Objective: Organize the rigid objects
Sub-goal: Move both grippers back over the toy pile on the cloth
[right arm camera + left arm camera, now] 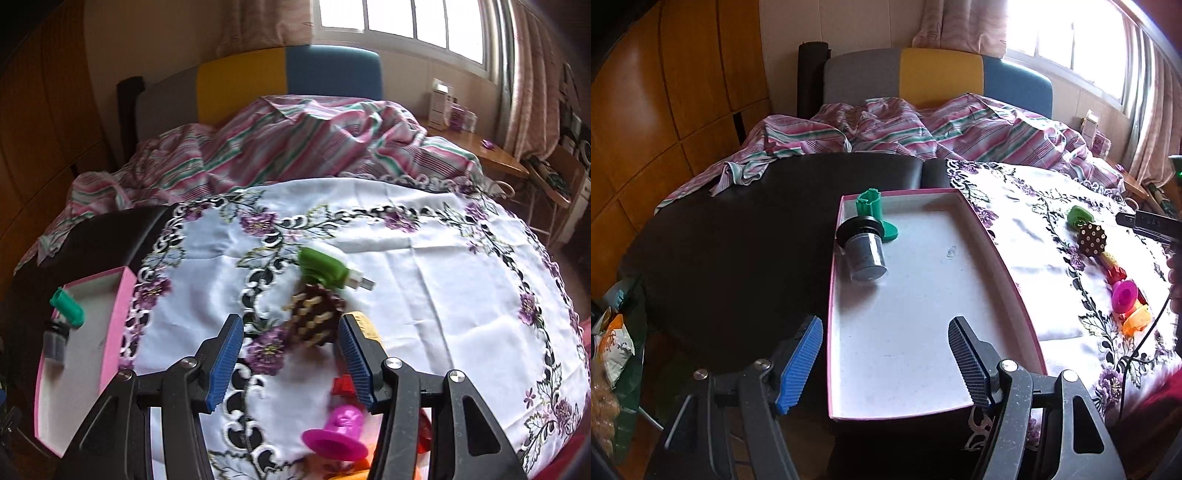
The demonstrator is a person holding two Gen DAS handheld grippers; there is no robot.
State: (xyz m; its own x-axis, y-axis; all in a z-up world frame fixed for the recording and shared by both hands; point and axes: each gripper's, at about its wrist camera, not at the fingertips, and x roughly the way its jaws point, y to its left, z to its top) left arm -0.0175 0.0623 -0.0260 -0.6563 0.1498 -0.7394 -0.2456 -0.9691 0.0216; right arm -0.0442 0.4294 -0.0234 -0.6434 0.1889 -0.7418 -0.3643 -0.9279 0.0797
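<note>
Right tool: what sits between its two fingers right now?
In the right wrist view, the open right tool frames the brown studded piece on the floral cloth; neither finger touches it. The magenta piece lies nearer the camera.

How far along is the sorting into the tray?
Done: a green piece and a dark jar lie in the tray. In hand: nothing; the right gripper is open around the studded brown piece. Left: that one, the lime, magenta and orange pieces.

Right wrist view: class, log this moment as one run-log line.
right gripper: open, at brown studded piece | left gripper: open, over pink box | box: green piece, grey jar
</note>
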